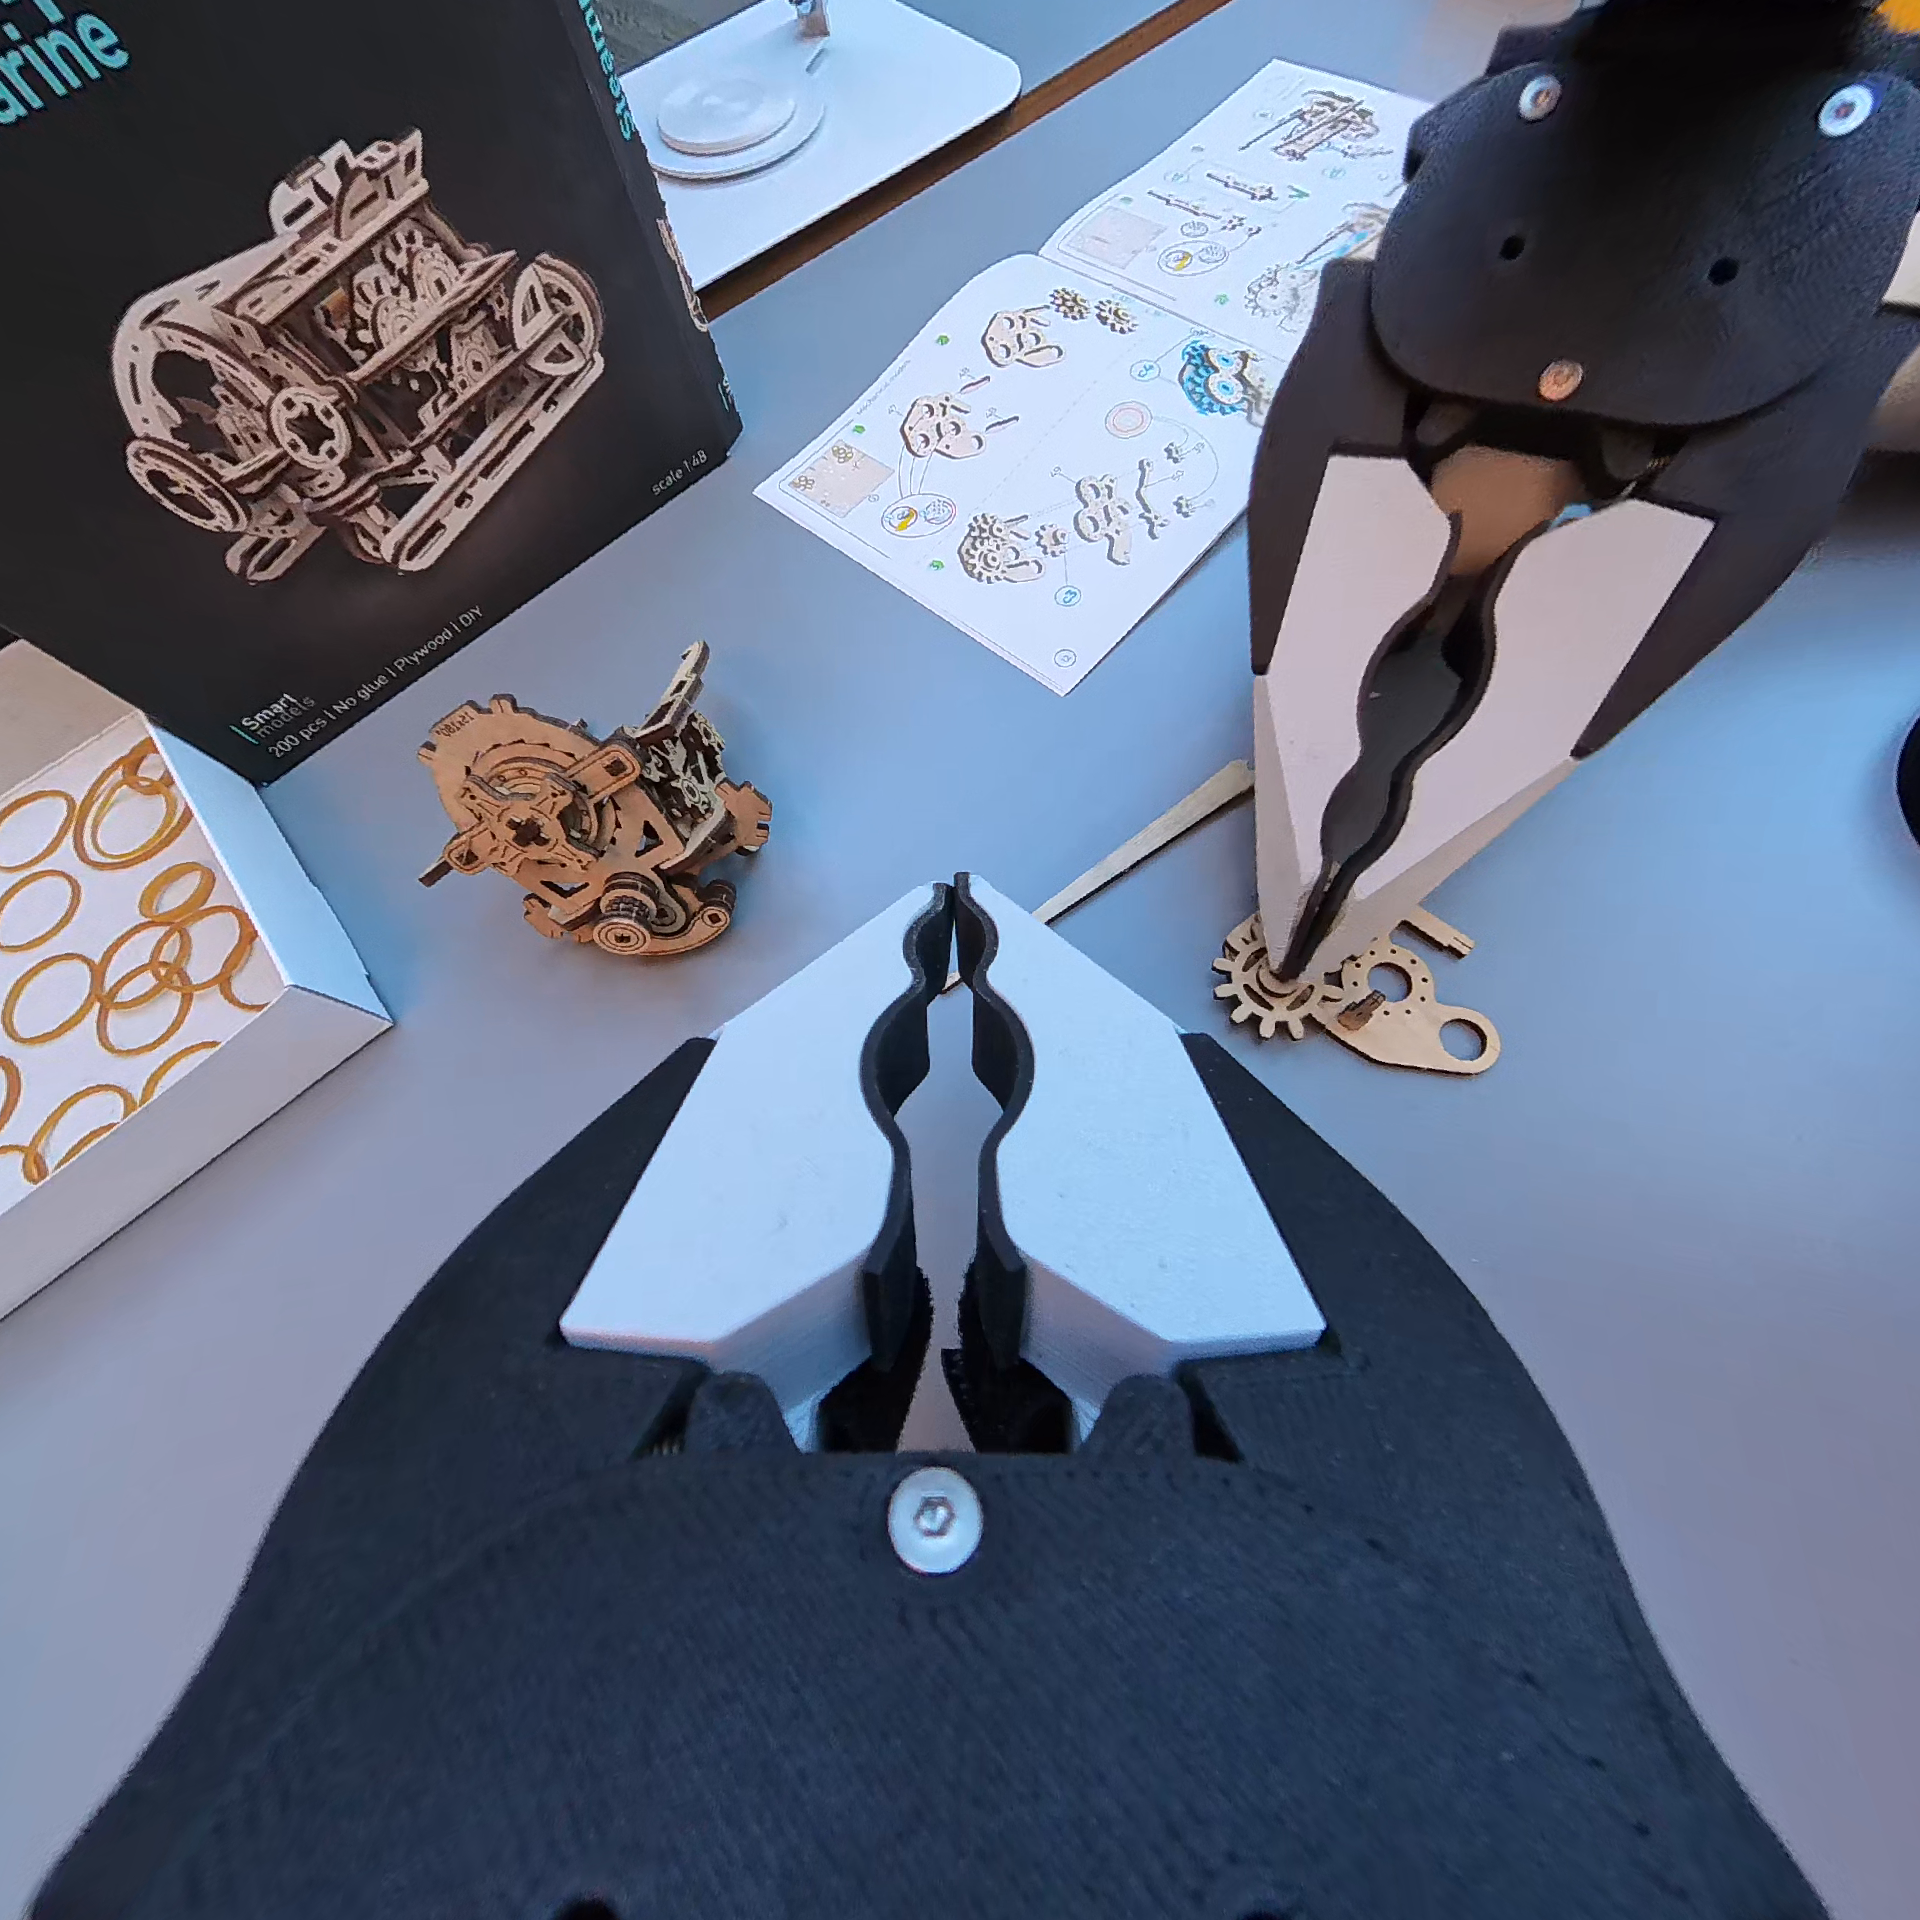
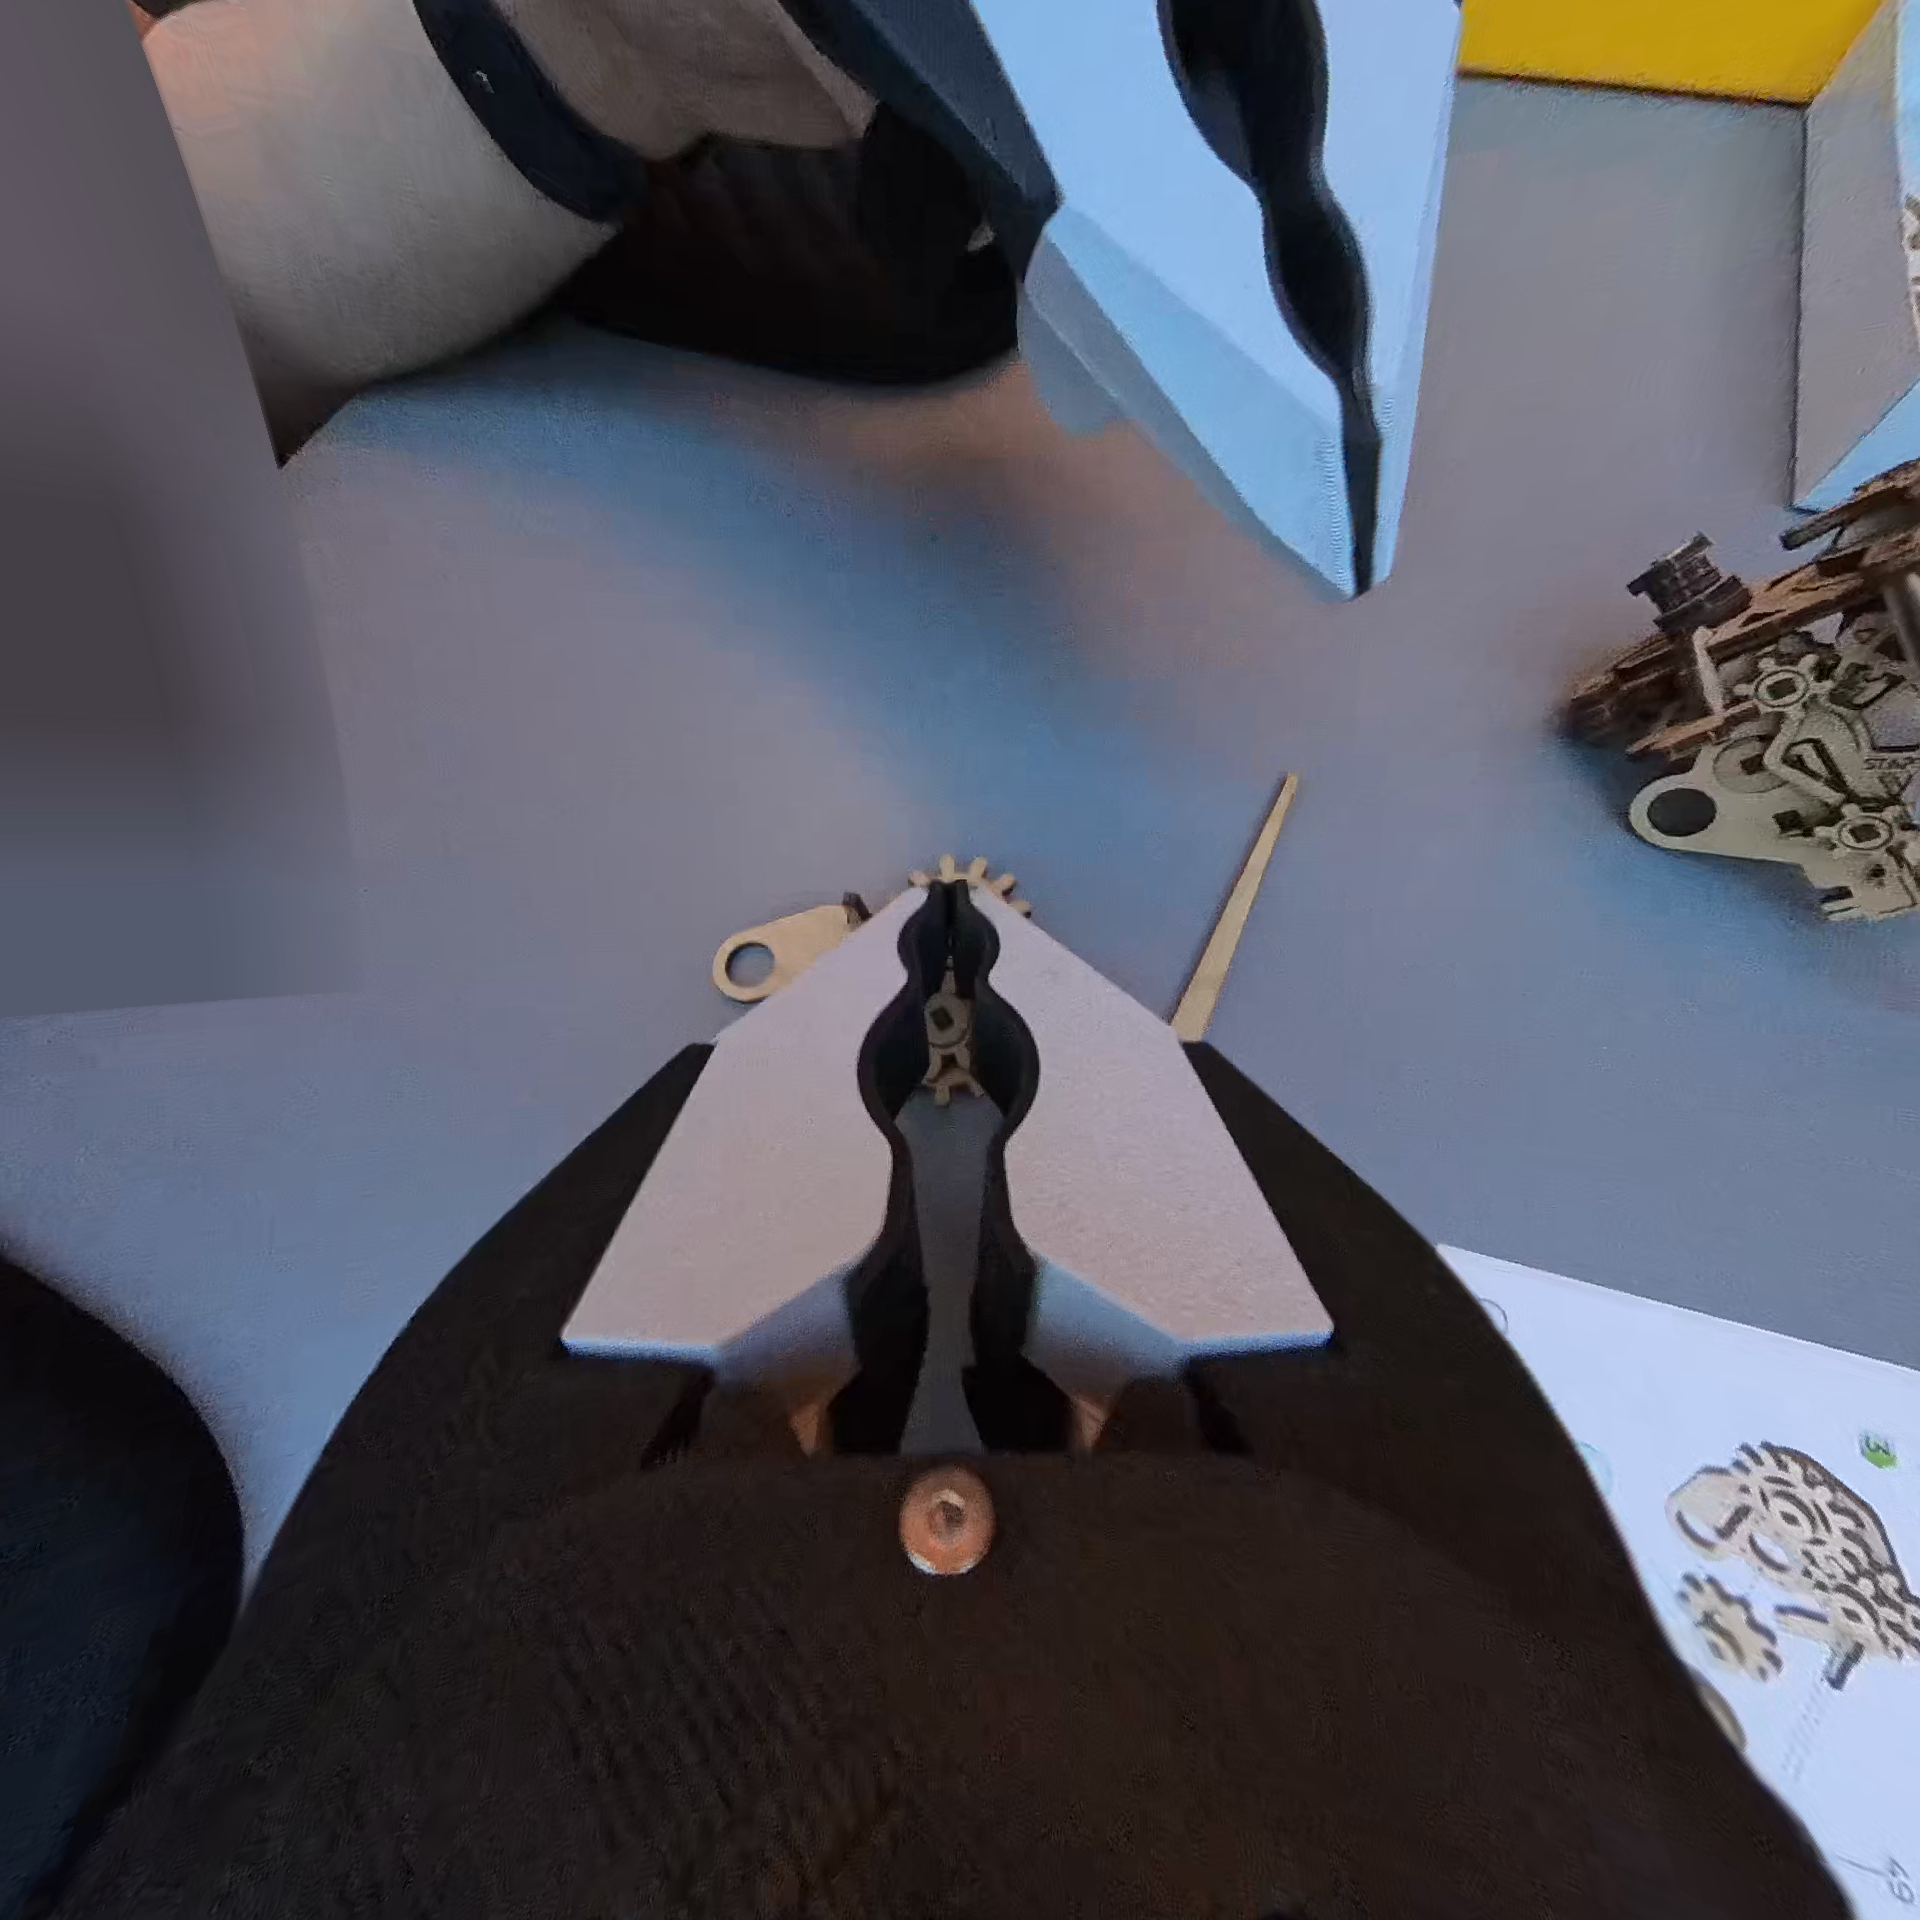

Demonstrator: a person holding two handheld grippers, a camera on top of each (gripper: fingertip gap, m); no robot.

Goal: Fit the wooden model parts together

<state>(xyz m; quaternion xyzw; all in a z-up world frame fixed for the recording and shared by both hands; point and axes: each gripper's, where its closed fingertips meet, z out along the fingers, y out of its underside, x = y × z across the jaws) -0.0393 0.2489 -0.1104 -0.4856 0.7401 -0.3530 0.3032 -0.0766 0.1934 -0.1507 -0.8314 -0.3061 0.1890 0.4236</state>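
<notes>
A small wooden gear (image 1: 1262, 997) lies on a flat wooden plate (image 1: 1423, 1023) with round holes, on the grey table. My right gripper (image 1: 1294, 966) points steeply down, its tips closed at the gear's hub. In the right wrist view the gear (image 2: 945, 1049) shows through the gap behind the right gripper's (image 2: 948, 899) tips, and the plate (image 2: 769, 961) pokes out to the left. My left gripper (image 1: 956, 888) is shut and empty, hovering left of the gear; it also shows in the right wrist view (image 2: 1356, 499). A partly built wooden model (image 1: 592, 821) stands to the left.
A thin wooden stick (image 1: 1143, 842) lies between the grippers. The black kit box (image 1: 343, 364) stands at the back left, with a white tray of rubber bands (image 1: 125, 935) in front of it. An open instruction booklet (image 1: 1049, 457) lies behind the gear. Some 8 cm of space lies between my two pairs of fingers. The left gripper is farther from the plate (image 2: 769, 961), some 12 cm, than the right, some 4 cm. Seen from the left wrist view (image 1: 1443, 1032) as well.
</notes>
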